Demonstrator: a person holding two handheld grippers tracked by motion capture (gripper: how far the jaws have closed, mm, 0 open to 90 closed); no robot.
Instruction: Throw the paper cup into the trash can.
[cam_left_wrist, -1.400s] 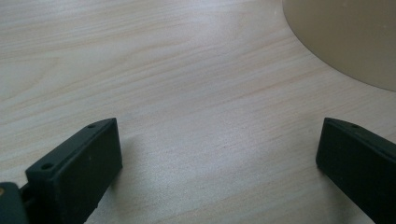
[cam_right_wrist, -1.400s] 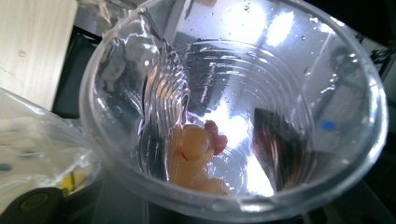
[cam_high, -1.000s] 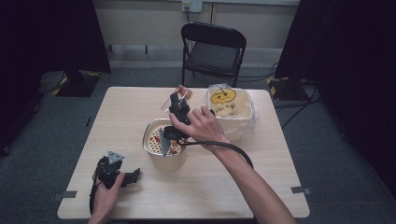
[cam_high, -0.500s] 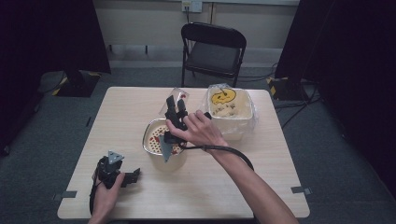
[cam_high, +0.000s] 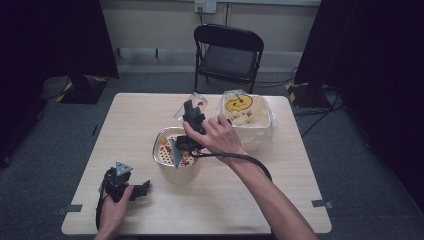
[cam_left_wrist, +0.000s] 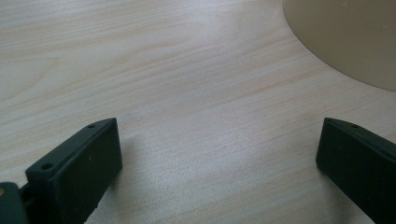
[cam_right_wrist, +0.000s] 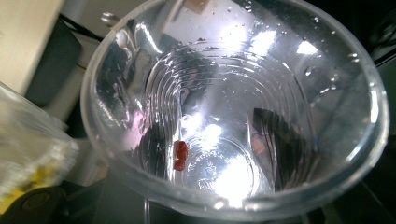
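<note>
R claw (cam_high: 192, 112) clamped on clear cup (cam_right_wrist: 233, 107) w/ one red bit (cam_right_wrist: 180, 155); L claw (cam_left_wrist: 219, 163) apart.

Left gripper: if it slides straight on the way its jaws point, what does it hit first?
Probably the beige pot. The left gripper rests low on the table with jaws open; bare wood lies ahead, then the pot's wall, a little off to one side. Depth unclear.
</note>
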